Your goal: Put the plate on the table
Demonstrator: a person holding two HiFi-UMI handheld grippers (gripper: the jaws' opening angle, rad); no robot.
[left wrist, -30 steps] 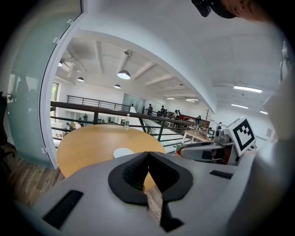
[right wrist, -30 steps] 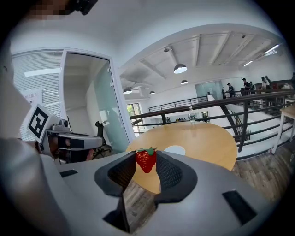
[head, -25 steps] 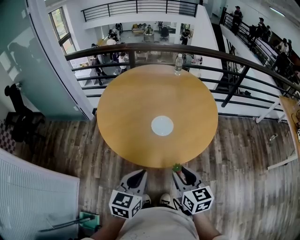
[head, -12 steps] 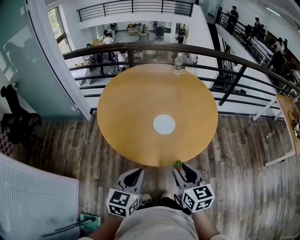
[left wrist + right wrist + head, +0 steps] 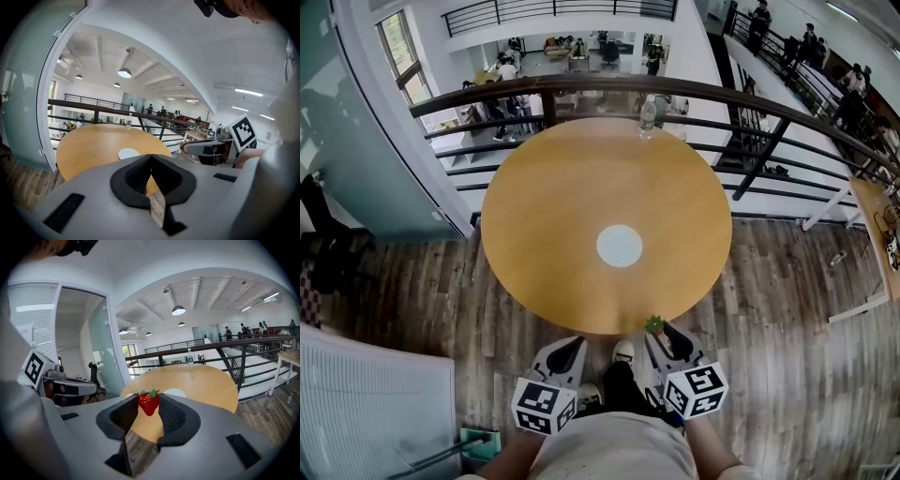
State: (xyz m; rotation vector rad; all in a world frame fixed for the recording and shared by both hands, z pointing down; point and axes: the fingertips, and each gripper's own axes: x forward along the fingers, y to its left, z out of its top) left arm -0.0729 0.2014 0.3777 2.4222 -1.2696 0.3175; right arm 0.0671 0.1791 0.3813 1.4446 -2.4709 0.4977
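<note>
While both grippers hang low off the counter's (image 5: 544,216) 6 o'clock edge, the white plate (image 5: 620,246) lies flat near the counter's middle, slightly toward 5 o'clock and well apart from them. The right gripper (image 5: 660,334) clamps a red strawberry (image 5: 148,402) between its jaws, leafy top up; the head view shows mostly its green cap. The left gripper (image 5: 151,157) has its jaws pressed together with nothing between them. A small bottle (image 5: 648,114) stands at 12 o'clock beside the railing (image 5: 750,101), its label too small to read.
</note>
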